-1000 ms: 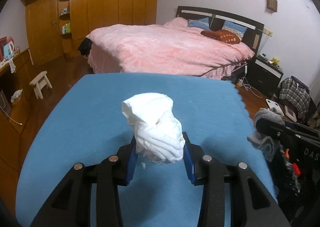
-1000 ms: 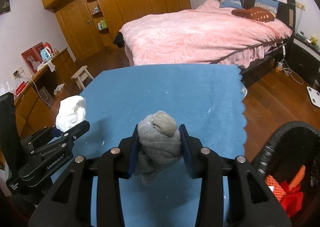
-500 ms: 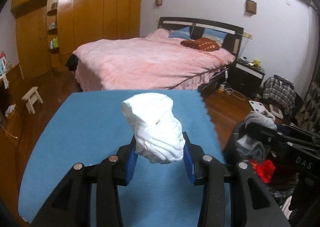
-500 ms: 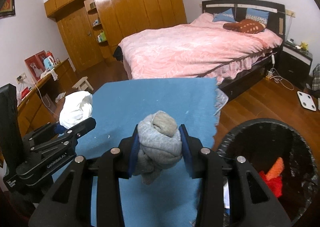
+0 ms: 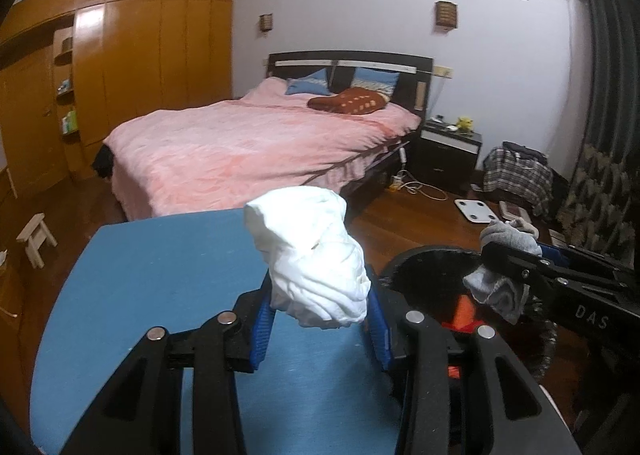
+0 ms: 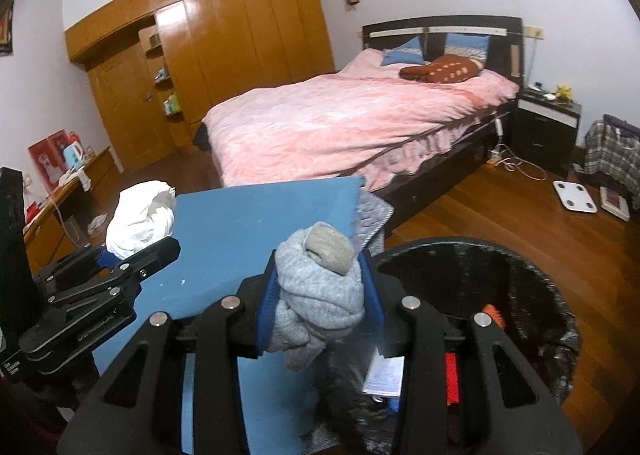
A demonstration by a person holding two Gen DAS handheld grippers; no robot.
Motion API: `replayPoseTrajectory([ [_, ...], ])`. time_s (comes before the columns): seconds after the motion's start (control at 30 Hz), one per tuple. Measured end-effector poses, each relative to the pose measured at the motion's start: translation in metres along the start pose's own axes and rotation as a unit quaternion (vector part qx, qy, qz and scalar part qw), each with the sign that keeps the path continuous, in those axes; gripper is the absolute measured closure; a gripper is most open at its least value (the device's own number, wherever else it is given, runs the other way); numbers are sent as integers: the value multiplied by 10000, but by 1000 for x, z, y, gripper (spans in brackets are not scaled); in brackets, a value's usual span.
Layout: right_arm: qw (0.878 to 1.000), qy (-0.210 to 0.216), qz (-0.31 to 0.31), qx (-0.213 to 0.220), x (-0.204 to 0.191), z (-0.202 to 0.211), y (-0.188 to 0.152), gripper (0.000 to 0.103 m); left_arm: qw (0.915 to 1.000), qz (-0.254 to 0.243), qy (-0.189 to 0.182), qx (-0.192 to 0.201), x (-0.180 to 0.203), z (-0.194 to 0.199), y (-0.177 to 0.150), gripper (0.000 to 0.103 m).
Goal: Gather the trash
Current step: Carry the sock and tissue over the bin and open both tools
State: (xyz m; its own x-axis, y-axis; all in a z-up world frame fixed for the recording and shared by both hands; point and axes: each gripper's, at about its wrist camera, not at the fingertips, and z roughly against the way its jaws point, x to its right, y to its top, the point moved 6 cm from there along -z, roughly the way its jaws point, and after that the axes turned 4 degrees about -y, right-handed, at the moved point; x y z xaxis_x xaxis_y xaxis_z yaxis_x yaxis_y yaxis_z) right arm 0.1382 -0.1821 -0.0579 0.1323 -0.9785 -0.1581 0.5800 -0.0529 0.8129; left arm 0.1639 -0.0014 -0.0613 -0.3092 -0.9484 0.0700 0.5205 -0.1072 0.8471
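Left tool (image 5: 318, 319) clamps white wad (image 5: 316, 259); right tool (image 6: 320, 307) clamps grey sock (image 6: 320, 287) beside black bin (image 6: 480, 255).

Black bin (image 6: 520, 275) contents half hidden behind right gripper (image 6: 320, 291).

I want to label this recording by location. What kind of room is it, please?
It looks like a home bedroom. A large bed with a pink cover and pillows fills the middle, a dark nightstand stands beside it, and a wall of wooden wardrobes runs behind.
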Motion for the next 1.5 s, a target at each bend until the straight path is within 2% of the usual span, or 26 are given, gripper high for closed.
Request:
replayPoseTrajectory([
  [0.63, 9963, -789, -318, 119, 98, 24, -12, 66, 9958, -498, -766, -31, 93, -33, 6, 62],
  [1.03, 9911, -1186, -575, -162, 148, -5, -35, 65, 9924, -640, -1013, -268, 125, -86, -5, 62],
  [1.17, 9893, -1280, -615, -322, 161, -22, -43, 63, 9908, -666, -1080, -471, 128, -110, -12, 56],
  [1.2, 9888, -1300, -633, -369, 164, -25, -46, 61, 9901, -659, -1125, -512, 128, -113, -13, 53],
  [1.23, 9880, -1339, -659, -406, 166, -29, -48, 51, 9894, -642, -1170, -580, 128, -118, -15, 47],
  [1.27, 9870, -1394, -675, -420, 167, -30, -49, 39, 9892, -639, -1168, -609, 127, -119, -16, 35],
  [1.33, 9860, -1465, -689, -398, 171, -30, -51, 32, 9896, -640, -1137, -601, 124, -120, -17, 26],
  [1.43, 9848, -1555, -691, -336, 171, -27, -51, 18, 9909, -611, -1060, -554, 117, -116, -14, 18],
  [1.5, 9846, -1585, -690, -258, 170, -21, -49, 13, 9921, -605, -969, -519, 112, -112, -11, 14],
])
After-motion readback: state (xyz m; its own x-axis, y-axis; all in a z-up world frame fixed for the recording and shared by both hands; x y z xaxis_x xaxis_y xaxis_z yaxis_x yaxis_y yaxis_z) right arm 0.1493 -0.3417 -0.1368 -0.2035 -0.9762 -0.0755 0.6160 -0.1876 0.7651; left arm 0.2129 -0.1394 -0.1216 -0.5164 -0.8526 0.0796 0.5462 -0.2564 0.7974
